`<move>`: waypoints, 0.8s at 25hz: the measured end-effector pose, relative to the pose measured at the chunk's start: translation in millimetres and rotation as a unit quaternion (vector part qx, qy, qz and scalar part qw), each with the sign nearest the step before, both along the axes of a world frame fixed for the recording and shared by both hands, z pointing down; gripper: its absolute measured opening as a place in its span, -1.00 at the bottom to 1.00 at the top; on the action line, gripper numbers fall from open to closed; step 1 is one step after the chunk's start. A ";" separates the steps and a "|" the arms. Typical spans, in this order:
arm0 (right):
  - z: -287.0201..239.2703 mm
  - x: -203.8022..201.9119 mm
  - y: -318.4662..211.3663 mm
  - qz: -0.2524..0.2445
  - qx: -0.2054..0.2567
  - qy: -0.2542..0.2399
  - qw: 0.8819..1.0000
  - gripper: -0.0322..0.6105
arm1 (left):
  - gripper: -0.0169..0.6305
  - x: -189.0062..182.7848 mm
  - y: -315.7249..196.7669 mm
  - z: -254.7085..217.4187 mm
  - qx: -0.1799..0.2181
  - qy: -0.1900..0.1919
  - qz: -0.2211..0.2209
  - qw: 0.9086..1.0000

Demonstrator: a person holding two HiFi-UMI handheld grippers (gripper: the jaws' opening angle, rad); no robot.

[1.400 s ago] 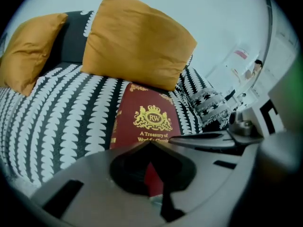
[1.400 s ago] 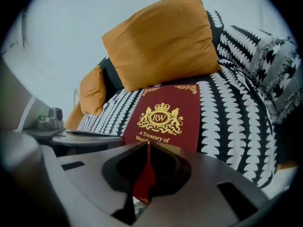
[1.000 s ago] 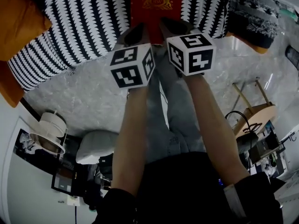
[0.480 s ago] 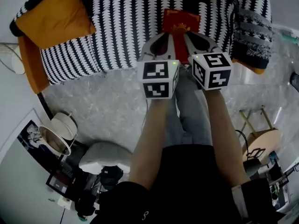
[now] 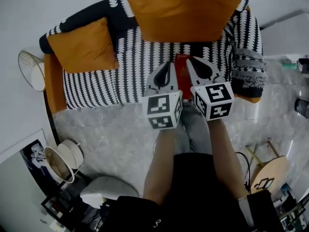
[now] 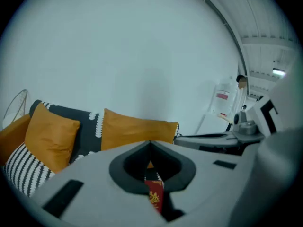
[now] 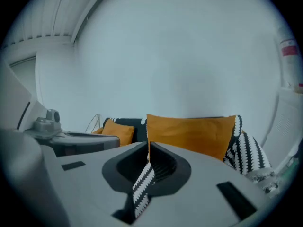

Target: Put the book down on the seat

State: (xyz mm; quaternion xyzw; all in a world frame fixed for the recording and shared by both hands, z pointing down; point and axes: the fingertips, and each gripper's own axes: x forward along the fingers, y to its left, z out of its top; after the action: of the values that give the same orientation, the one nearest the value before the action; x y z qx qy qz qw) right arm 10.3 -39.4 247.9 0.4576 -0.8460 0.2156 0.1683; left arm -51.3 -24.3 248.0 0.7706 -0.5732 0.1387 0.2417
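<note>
Left gripper (image 6: 150, 144) and right gripper (image 7: 148, 144) are both sitting closed, empty. Book (image 5: 182, 68) is apparently lying on seat (image 5: 130, 71) beneath the fingertips; placement is looking done.

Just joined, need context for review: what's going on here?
A person holds a tool in each hand over a striped sofa seat backed by orange cushions. A red book shows between the left tool and the right tool. Both tools' jaws are together with nothing pinched. The left gripper view shows the book just below. Whether it already rests on the seat is unclear.
</note>
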 end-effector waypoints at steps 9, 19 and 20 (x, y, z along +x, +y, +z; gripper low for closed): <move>-122.0 3.7 -15.0 0.003 0.123 -0.050 0.991 -0.86 | -0.91 9.5 -25.4 -110.2 0.108 -0.017 0.004 0.994; -254.0 15.8 -42.4 -0.006 0.256 -0.043 0.966 -0.87 | -0.91 16.6 -55.1 -249.3 0.246 -0.025 -0.009 0.969; -265.6 15.1 -44.2 -0.006 0.266 -0.043 0.963 -0.87 | -0.91 16.5 -56.5 -263.0 0.259 -0.028 -0.010 0.965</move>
State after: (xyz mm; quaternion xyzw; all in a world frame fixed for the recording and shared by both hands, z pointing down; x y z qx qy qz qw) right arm 25.4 -83.5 -17.7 0.4710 -0.8821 0.0011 0.0052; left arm -34.8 -80.9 -15.1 0.7969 -0.6039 0.0043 0.0187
